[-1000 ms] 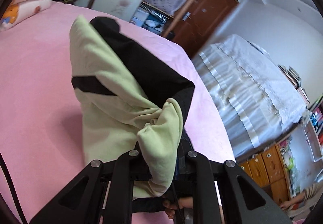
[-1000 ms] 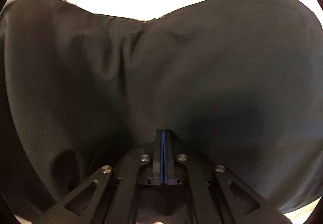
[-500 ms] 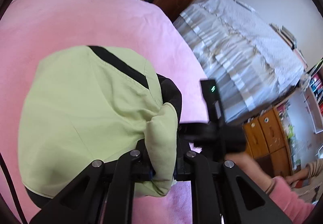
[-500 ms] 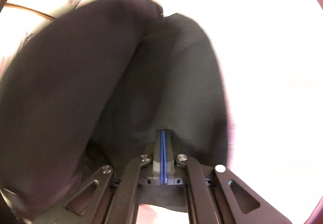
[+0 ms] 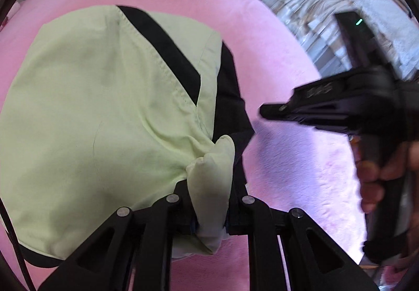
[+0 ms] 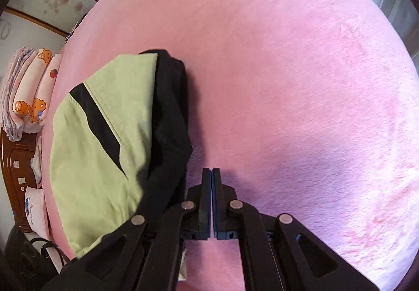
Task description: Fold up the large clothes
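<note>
The light green cotton garment with black panels and a black diagonal stripe (image 5: pixel 99 112) lies in a loosely folded heap on the pink fleecy bed cover (image 5: pixel 296 170), with its black layers showing along the right edge of the heap in the left wrist view. The left tool (image 5: pixel 210 212) is clamped on a bunched roll of the garment's green cloth, which stands up between its two black fingers and hides the gap between them. In that same view the right tool (image 5: pixel 264 110) appears at the right as a black frame held by a hand (image 5: pixel 379 175), pointing toward the garment's black edge but apart from it. From the right wrist view, the right tool (image 6: pixel 211 173) has its jaws pressed fully together with nothing between them, hovering over bare pink cover just beside the black edge of the garment (image 6: pixel 104 154). Folded pink patterned bedding (image 6: pixel 28 91) sits stacked beyond the far left edge of the bed, above a brown wooden cabinet (image 6: pixel 15 173)
</note>
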A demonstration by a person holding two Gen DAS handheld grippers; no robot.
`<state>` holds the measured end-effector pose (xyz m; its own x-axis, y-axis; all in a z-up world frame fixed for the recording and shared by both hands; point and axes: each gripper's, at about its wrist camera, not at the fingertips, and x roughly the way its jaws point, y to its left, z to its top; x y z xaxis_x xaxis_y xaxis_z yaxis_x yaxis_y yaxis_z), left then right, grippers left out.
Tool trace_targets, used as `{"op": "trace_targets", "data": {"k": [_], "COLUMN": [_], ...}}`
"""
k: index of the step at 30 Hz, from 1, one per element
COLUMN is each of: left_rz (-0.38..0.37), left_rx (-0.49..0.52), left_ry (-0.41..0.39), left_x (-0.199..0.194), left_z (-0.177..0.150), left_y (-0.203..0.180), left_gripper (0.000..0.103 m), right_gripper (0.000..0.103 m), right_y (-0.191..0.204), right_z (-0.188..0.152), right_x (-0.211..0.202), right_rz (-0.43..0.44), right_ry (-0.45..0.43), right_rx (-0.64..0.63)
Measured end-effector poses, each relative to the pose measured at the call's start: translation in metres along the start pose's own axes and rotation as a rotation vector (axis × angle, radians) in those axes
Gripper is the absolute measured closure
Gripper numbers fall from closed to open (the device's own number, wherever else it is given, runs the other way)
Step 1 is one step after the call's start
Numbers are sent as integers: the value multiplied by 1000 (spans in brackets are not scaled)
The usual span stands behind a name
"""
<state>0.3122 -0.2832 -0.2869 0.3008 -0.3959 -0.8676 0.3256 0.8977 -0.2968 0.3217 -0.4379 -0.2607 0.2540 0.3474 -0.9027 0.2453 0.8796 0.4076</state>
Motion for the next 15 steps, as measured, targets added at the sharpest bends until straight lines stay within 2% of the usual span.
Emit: {"op": "trace_targets", "data": {"k": [3, 5, 6, 8, 10, 15], "left_rz": [63, 92, 92, 63, 41, 32], "left_rx": [61, 94, 98, 87, 70, 28], "left_ry": [45, 55, 56, 64, 66, 54], "left_x": [17, 24, 27, 23, 13, -28], "left_z": [-2, -2, 1, 5, 8, 11], "left_y": [-11, -21, -27, -33, -36, -31], "left_gripper": [85, 77, 73, 51, 40, 25], "right_gripper": [103, 103, 103, 103, 103, 103], "right_y": [-1, 2, 5, -5, -7, -14], "right_z": [8, 9, 9, 10, 12, 8], "right_x": [-10, -12, -14, -16, -21, -39], "right_rz": [-6, -3, -2, -1, 10, 26], "right_ry": [-12, -20, -23, -34, -42, -40], "right_rx": [-13, -20, -26, -35, -37, -61]}}
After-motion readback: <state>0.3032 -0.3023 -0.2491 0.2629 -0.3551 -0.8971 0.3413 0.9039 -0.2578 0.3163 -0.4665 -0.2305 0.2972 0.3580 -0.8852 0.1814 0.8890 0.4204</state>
